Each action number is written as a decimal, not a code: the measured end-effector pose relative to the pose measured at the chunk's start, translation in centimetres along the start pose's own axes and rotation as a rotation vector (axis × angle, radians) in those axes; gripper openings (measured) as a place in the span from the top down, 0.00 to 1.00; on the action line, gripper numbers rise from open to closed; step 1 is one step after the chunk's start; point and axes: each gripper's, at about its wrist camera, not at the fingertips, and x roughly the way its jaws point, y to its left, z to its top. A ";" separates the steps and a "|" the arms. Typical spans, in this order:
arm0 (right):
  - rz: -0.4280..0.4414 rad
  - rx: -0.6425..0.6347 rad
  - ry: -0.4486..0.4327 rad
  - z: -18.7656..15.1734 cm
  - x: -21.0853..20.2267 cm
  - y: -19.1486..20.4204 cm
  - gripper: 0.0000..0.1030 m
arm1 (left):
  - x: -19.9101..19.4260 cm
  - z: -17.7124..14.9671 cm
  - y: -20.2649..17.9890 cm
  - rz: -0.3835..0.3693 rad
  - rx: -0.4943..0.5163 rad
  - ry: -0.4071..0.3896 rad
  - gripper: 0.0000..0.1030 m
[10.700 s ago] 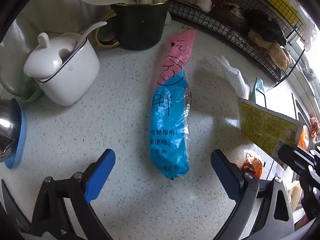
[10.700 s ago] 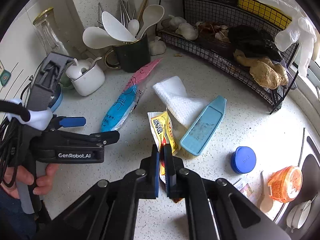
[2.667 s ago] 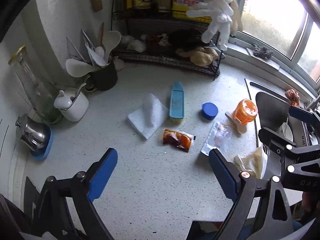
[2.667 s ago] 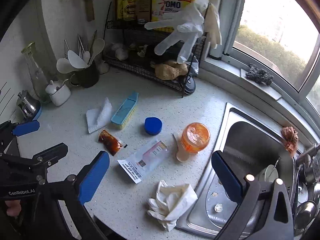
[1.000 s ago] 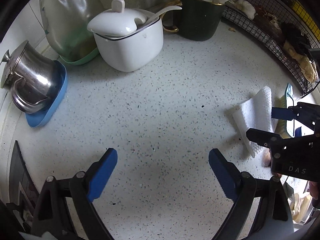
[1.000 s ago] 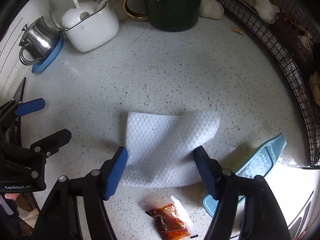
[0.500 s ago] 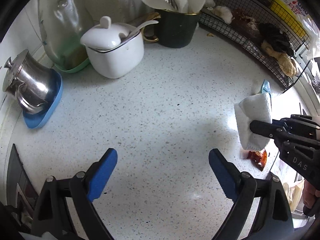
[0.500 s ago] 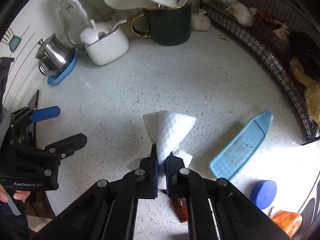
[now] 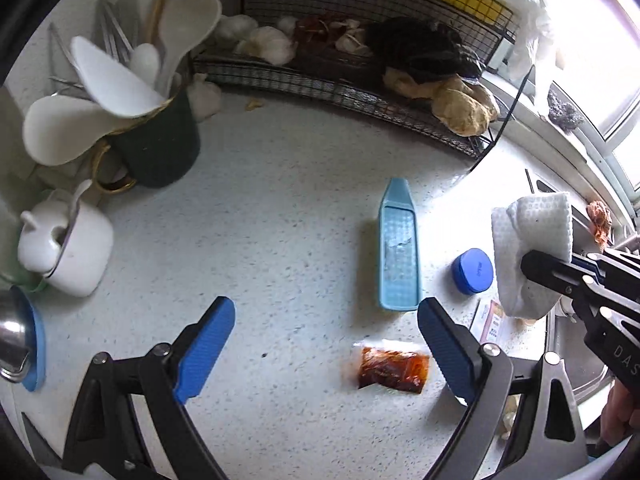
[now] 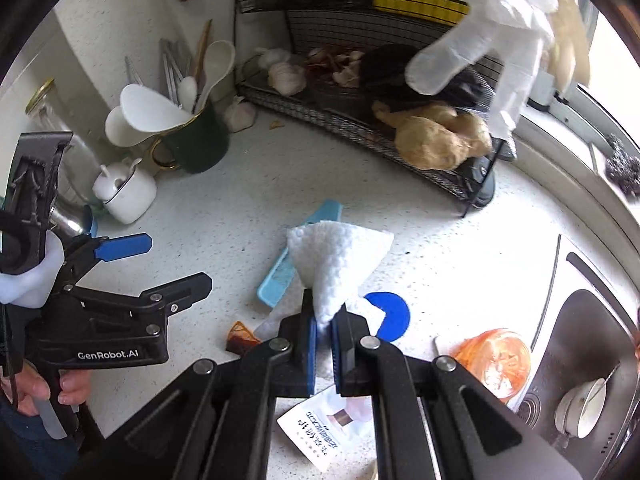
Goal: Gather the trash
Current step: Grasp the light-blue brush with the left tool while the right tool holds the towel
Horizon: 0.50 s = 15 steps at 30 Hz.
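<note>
**Wipe lifted clear of the bench**

The white wipe (image 10: 338,264), which lay flat on the bench (image 9: 280,220) a second ago, now hangs pinched in the right tongs (image 10: 324,334), raised higher than half a second back. Those tongs, spread wide around it before, are clamped together. The spot beside the light-blue brush (image 9: 398,248) is bare. The pink-and-blue bag and yellow packet seen earlier are gone. The left tongs (image 9: 326,344) have swung toward the sauce sachet (image 9: 394,368).

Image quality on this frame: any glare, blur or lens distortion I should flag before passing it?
Left wrist view: window glare blows out the upper right and the counter by the blue lid; fisheye bends the wire rack. Right wrist view: the hanging glove is soft and overexposed; the paper towel stays sharp.
</note>
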 end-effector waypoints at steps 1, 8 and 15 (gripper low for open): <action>-0.007 0.022 0.004 -0.1 0.2 -0.5 0.95 | 0.8 0.5 -0.4 -0.018 0.004 0.024 0.11; -0.032 0.097 0.037 -0.6 1.0 -2.9 0.95 | 5.9 2.5 -2.6 -0.100 0.042 0.127 0.11; -0.049 0.138 0.058 -0.7 1.4 -4.7 0.95 | 9.1 3.7 -4.5 -0.101 0.101 0.167 0.11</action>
